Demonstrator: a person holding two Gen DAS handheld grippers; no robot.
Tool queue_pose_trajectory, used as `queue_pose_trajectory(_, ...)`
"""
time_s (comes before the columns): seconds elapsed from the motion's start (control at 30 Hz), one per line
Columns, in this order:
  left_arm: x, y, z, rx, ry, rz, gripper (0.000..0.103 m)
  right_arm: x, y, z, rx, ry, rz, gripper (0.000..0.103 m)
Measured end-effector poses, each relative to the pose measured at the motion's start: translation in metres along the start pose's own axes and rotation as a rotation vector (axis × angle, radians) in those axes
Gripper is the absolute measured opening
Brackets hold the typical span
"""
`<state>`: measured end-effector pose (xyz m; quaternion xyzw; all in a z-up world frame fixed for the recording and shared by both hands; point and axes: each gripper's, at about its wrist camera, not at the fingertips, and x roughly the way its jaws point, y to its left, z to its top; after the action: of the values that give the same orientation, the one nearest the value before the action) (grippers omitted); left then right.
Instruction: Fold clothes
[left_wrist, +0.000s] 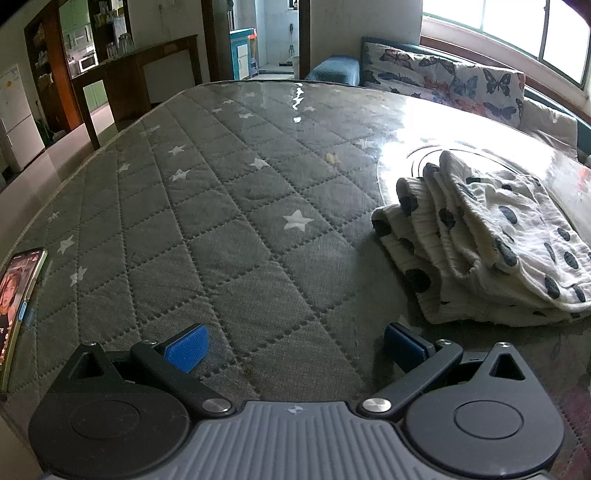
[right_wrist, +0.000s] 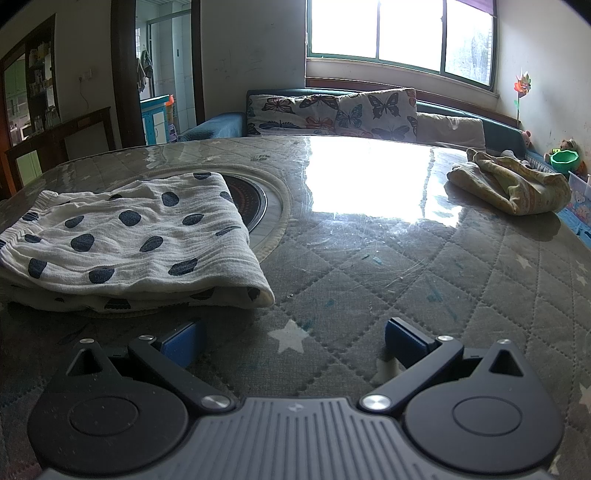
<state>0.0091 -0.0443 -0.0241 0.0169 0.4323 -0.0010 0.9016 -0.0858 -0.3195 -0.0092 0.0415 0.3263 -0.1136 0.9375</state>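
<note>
A white garment with dark blue spots (left_wrist: 487, 236) lies folded in layers on the table, at the right of the left wrist view and at the left of the right wrist view (right_wrist: 133, 243). My left gripper (left_wrist: 293, 349) is open, low over the quilted cover, to the left of the garment and apart from it. My right gripper (right_wrist: 293, 343) is open too, in front of the garment's near right corner, holding nothing. A crumpled yellow-green cloth (right_wrist: 509, 184) sits far right on the table.
The table (left_wrist: 229, 206) carries a grey quilted star cover under a glossy sheet, with a round inset hob (right_wrist: 251, 206) partly under the garment. A phone (left_wrist: 18, 306) lies at the left edge. A sofa with butterfly cushions (right_wrist: 332, 110) stands behind.
</note>
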Motion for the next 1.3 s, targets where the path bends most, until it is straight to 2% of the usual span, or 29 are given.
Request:
queue_pose_trajectory(1.03,-0.014,0.021,0.012,0.005,-0.013,-0.007,0.103,0.001,-0.003,0.001,0.004,0.0,-0.001,0.103)
queue_pose_trajectory(1.3,-0.016,0.026,0.005,0.024,-0.069,-0.018,0.103,0.001,-0.002,0.002,0.005,0.001,0.0,0.103)
